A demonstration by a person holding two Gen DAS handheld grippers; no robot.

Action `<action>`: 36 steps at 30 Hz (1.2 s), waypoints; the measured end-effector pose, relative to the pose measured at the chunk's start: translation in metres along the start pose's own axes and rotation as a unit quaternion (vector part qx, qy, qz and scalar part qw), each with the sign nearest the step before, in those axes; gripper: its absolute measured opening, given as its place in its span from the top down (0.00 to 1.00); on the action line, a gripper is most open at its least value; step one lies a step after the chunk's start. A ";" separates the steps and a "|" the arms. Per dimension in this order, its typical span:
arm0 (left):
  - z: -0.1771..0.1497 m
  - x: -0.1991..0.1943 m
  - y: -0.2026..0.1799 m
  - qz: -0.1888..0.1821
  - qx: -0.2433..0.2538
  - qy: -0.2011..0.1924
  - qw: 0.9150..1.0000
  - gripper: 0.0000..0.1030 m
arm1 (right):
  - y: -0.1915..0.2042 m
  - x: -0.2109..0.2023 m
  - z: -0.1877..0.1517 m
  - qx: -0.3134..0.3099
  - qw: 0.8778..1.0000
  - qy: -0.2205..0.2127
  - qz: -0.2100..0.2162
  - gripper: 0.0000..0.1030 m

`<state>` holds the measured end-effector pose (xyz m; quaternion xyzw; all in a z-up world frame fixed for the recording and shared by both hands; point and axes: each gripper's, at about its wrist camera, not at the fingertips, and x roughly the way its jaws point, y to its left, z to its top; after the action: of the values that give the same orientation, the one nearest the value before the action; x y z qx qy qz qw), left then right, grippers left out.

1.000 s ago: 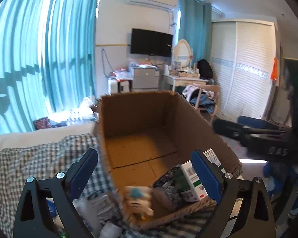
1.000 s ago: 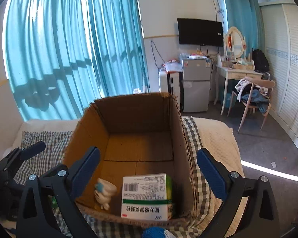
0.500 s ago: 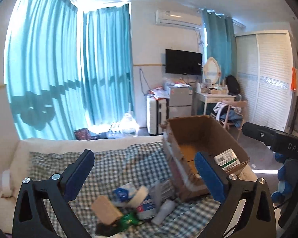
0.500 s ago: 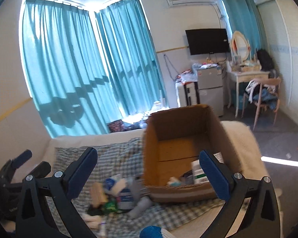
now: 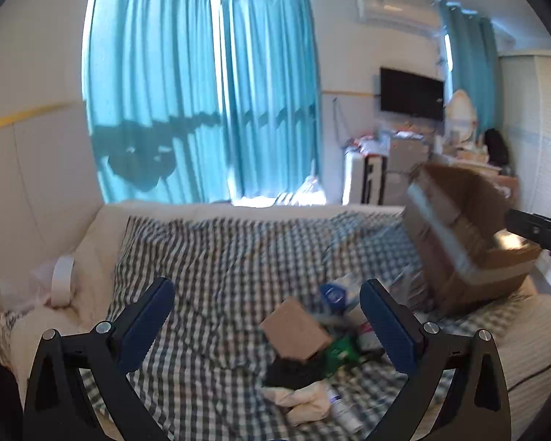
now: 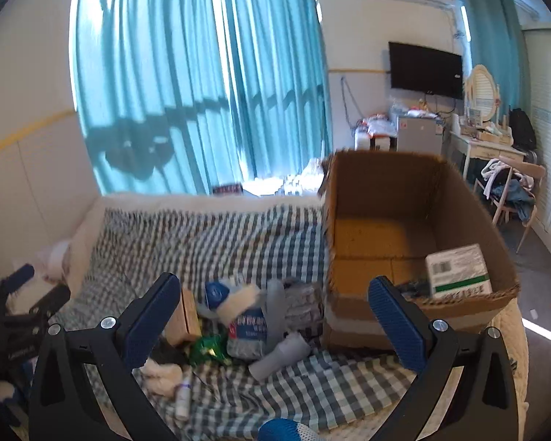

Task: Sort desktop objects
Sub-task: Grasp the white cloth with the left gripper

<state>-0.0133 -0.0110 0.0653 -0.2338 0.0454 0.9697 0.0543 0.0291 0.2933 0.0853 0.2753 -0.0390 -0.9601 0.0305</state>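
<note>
teal-curtained bedroom, checked blanket on bed: both tools, left tool (image 5: 266,325) and right tool (image 6: 273,323), gape released and empty over a blurred clutter pile (image 6: 238,323) beside the open brown cardboard box (image 6: 415,191), so a hasty grab could snag the wrong item.

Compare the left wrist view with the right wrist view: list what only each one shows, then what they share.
Only the left wrist view: a roll of white tape at the bed's left edge, and the cardboard box from outside, its inside hidden.

Only the right wrist view: the box's inside, with a white and green carton leaning in it.

Both: the checked cloth, the pile beside the box with a small brown box and a green wrapper, and open, empty jaws.
</note>
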 end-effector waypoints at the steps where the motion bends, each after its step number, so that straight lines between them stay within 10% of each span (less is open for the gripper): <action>1: -0.012 0.016 0.002 0.002 -0.004 0.017 1.000 0.00 | 0.002 0.008 -0.004 -0.007 1.000 0.012 -0.002 0.00; 7: -0.080 0.082 0.011 -0.018 -0.040 0.103 0.994 0.00 | 0.003 0.058 -0.029 -0.055 0.996 0.064 -0.026 0.00; 21: -0.156 0.138 -0.009 -0.093 -0.071 0.242 0.963 0.02 | 0.047 0.067 -0.057 -0.207 0.978 0.017 -0.033 0.00; 26: -0.162 0.142 -0.027 -0.102 -0.026 0.277 0.955 0.66 | 0.055 0.074 -0.067 -0.218 0.975 0.043 -0.012 0.00; 36: -0.147 0.126 -0.007 -0.102 -0.074 0.242 0.962 0.77 | 0.052 0.130 -0.064 -0.154 0.981 0.117 0.007 0.00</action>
<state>-0.0580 -0.0101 -0.1230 -0.4679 -0.0389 0.8744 0.1224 -0.0455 0.2277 -0.0324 0.3776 0.1109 -0.9155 0.0833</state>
